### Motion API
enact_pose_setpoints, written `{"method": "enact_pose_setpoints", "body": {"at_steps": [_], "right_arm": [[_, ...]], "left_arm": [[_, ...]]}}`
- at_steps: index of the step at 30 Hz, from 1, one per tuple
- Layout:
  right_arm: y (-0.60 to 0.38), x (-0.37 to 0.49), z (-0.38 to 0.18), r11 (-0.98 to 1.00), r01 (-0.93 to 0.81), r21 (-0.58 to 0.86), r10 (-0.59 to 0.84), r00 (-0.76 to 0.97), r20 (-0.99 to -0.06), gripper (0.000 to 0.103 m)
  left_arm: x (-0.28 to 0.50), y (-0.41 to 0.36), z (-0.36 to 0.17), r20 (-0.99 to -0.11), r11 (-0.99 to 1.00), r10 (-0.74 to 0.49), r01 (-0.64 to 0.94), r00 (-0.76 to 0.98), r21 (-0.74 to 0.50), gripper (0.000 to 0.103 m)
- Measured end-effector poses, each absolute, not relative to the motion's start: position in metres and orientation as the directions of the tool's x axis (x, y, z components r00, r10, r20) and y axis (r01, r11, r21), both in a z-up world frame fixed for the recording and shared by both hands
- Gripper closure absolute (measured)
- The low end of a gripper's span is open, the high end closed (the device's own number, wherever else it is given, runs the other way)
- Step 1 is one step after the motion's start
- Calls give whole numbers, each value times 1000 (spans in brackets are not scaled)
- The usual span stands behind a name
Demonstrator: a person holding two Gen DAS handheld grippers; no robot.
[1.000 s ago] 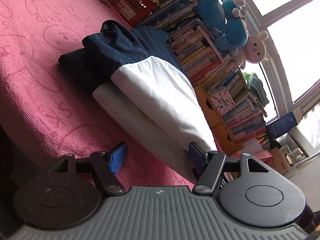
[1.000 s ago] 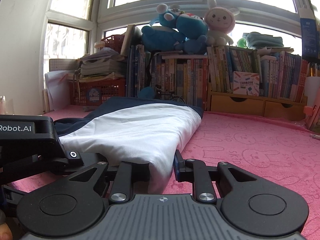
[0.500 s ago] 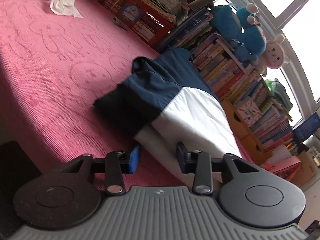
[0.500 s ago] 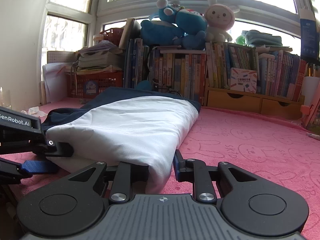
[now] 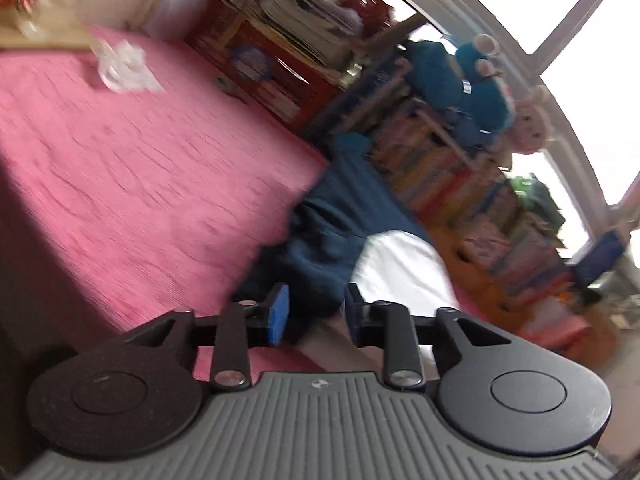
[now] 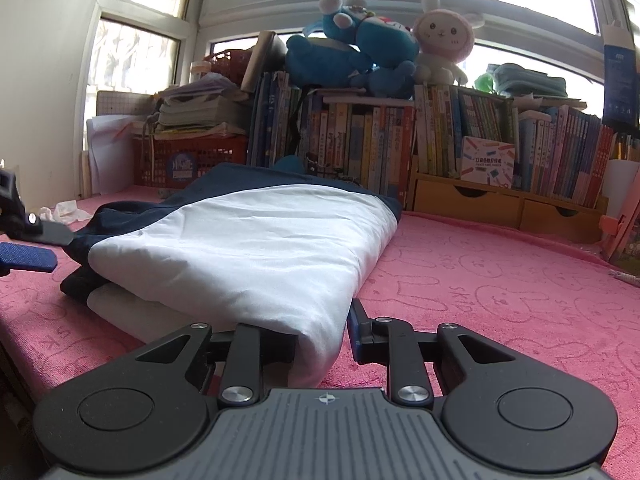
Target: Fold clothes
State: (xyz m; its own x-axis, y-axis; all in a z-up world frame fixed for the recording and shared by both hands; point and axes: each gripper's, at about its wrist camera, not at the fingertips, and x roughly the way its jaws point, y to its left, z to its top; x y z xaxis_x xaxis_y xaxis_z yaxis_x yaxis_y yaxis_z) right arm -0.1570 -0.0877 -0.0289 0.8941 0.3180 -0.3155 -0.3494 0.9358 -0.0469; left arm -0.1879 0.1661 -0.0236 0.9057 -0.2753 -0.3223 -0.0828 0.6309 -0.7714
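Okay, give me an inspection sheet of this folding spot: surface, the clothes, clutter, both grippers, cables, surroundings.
Surface: pink towel cover with embossed rabbit outlines.
Job's things: folded navy and white garment lying flat on the cover.
Clutter: crumpled tissue near the far left edge.
Grippers: right gripper has the garment's near white corner between its fingers; left gripper jaws opening, beside the garment's navy edge, view blurred.
Cables: nothing seen.
Surroundings: bookshelf under windows, plush toys on top, red crate with stacked papers.
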Motion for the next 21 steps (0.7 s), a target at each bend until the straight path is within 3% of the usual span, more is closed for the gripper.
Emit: {"method": "enact_pose_setpoints", "body": {"at_steps": [2,7,13,15,16,18,20,21], "right_arm": [[-88,-157,-29,936,-350,-48,318,895,-314,78],[-90,-157,-29,935,-351,-46,321,894,-312,78],[-90,-159,-31,935,-351,-58,318,897,-306,78],[-90,-159,-32,935,-350,-64,315,899,-305,77],[-89,-159,-33,935,-349,-67,314,899,-304,77],[-89,-159,-34,935,-348,-73,312,900,-303,77],[-87,-160,-35,935,-345,-80,307,903,-301,77],[-87,-161,-35,936,-342,-87,303,905,-299,77]], "left_arm": [[-181,159,-29,-272,532,-397,-22,877,-847,44],[-148,137,-48,-300,482,-452,-53,840,-874,42],[-130,134,-49,-321,537,-294,-122,900,-834,43],[-132,141,-47,-322,560,-192,-166,927,-812,54],[-131,145,-48,-326,561,-158,-187,932,-807,54],[-127,154,-54,-321,525,-151,-199,935,-827,49],[-123,160,-59,-313,485,-154,-204,937,-850,50],[-124,162,-57,-313,503,-130,-210,941,-838,62]]}}
